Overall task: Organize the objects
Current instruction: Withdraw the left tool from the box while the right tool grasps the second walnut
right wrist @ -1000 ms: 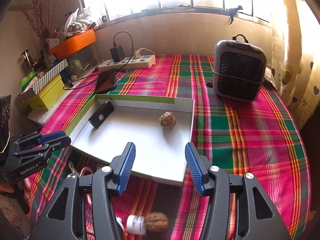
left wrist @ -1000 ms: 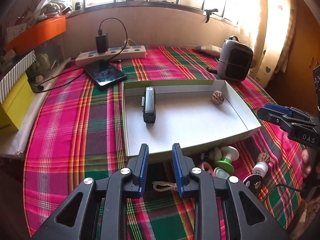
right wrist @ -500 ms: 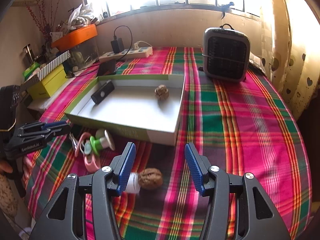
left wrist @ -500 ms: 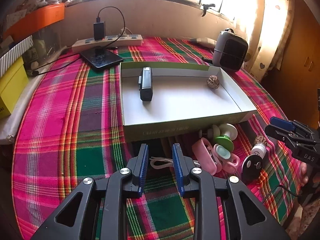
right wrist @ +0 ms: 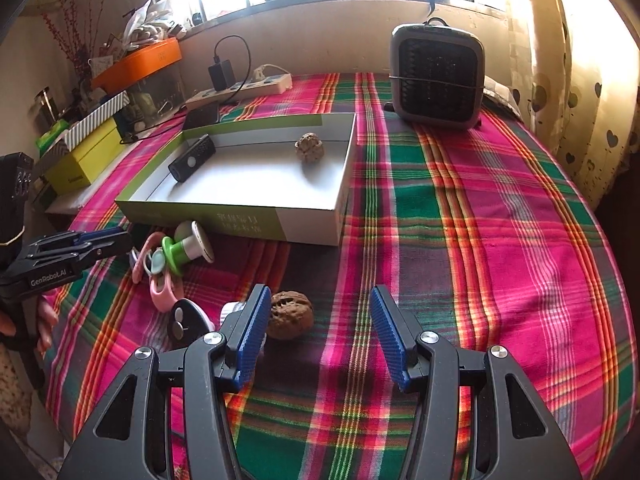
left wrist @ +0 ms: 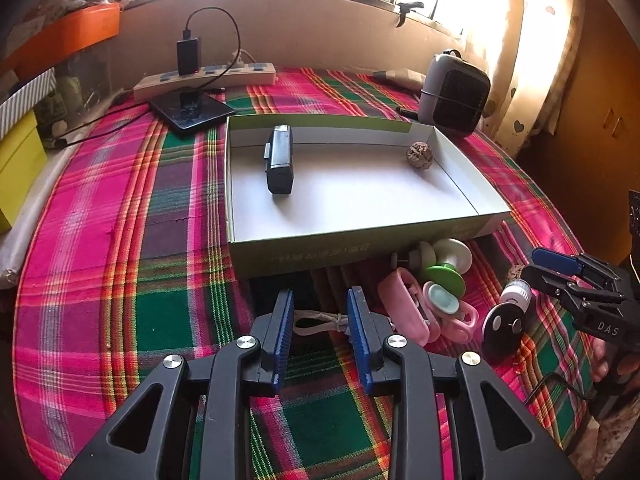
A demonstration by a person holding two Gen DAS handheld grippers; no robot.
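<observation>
Right claw (right wrist: 316,320) wide open, empty; brown wrinkled walnut (right wrist: 289,319) touching its left finger. Left claw (left wrist: 319,322) part-open, empty, w/ white cord (left wrist: 320,325) between tips.

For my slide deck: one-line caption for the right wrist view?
Open right tongs hover beside a walnut on plaid cloth, before a shallow box.

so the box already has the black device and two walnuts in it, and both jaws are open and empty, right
Not quite: the box holds the black device and only one walnut. The right wrist view shows the second walnut lying on the tablecloth in front of the box. The rest holds: the left gripper and right gripper have open, empty jaws.
</observation>
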